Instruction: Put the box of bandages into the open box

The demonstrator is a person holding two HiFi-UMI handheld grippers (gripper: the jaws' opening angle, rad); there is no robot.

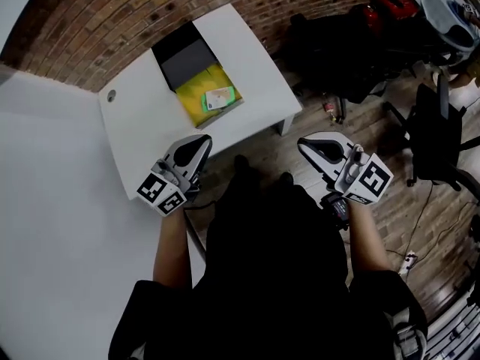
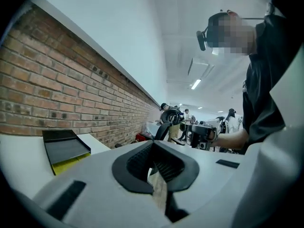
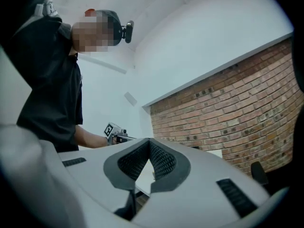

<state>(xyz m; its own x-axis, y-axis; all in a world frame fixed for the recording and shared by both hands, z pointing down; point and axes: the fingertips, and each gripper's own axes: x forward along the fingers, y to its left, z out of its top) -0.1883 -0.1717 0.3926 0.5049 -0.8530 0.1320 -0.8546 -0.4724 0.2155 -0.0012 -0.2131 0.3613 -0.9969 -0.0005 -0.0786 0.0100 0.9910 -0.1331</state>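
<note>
Bandage box [image 1: 221,97] lies flat inside the open box [image 1: 192,102], on its yellow bottom and toward the right side, its pale green-and-white face turned up. The open box's black lid [image 1: 182,55] is folded back toward the brick wall [image 1: 112,21]. The open box sits near the far right part of a white table [image 1: 142,122].

Well apart from the boxes, the left gripper [image 1: 201,142] is held at the table's near edge. Its jaws are pressed together with nothing between them, and it points toward the open box. The right gripper [image 1: 307,145] hangs off the table's right side, over the wooden floor [image 1: 337,137]. Its jaws are also closed tip to tip and empty. A black chair [image 1: 439,137] stands farther right on the floor.
</note>
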